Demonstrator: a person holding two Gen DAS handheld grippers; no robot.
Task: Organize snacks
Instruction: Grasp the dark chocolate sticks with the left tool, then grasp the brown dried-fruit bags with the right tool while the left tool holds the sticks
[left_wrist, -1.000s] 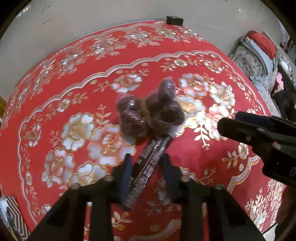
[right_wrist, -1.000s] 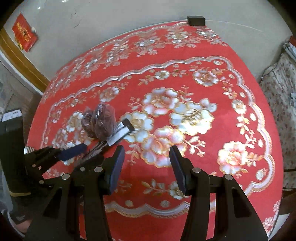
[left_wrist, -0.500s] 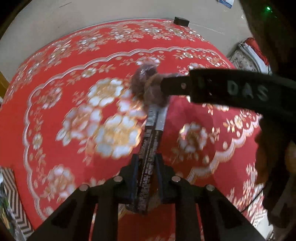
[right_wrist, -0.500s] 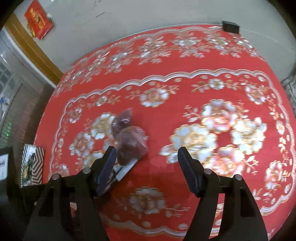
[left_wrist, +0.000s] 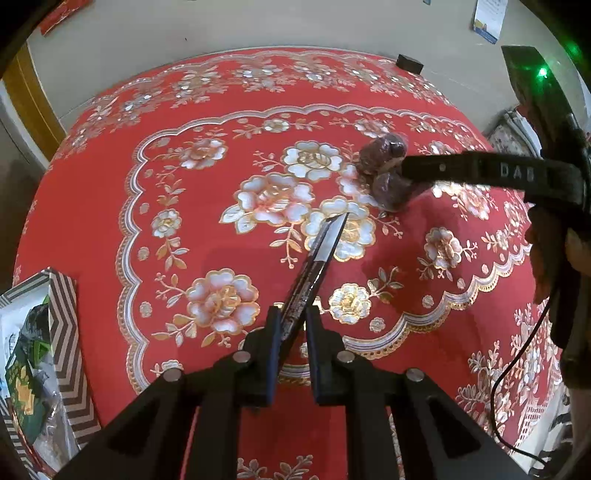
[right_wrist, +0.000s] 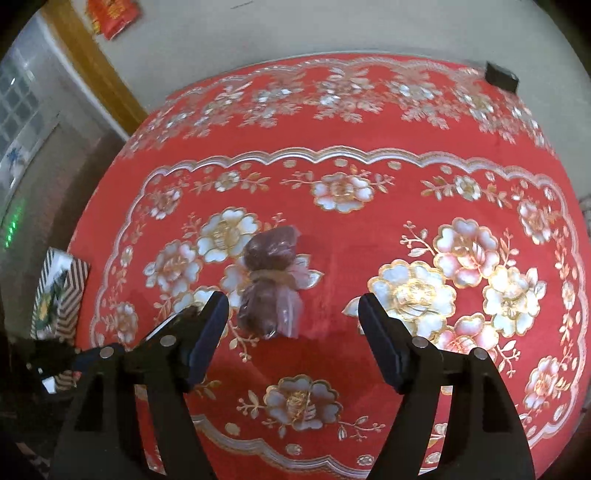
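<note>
Left gripper (left_wrist: 290, 325) clenched on the bar (left_wrist: 314, 266), a long flat foil-wrapped snack, dark with a shiny silver end, sticking up toward frame centre, clear of the cloth (left_wrist: 184, 258).

Right gripper (right_wrist: 293, 321) jaws spread, have just been opening; the bag (right_wrist: 271, 284) sits between and just beyond the tips, not yet pinched. It's a soft clear plastic pouch of dark reddish lumps, cinched at the waist by a brown tie.

Advice: lower the right jaws to straddle the tied waist and close there, since film is slippery and the lumps shift. Bar likely goes to the striped box (left_wrist: 62, 332), lower left; carry it level, the wrapper flexes.
</note>
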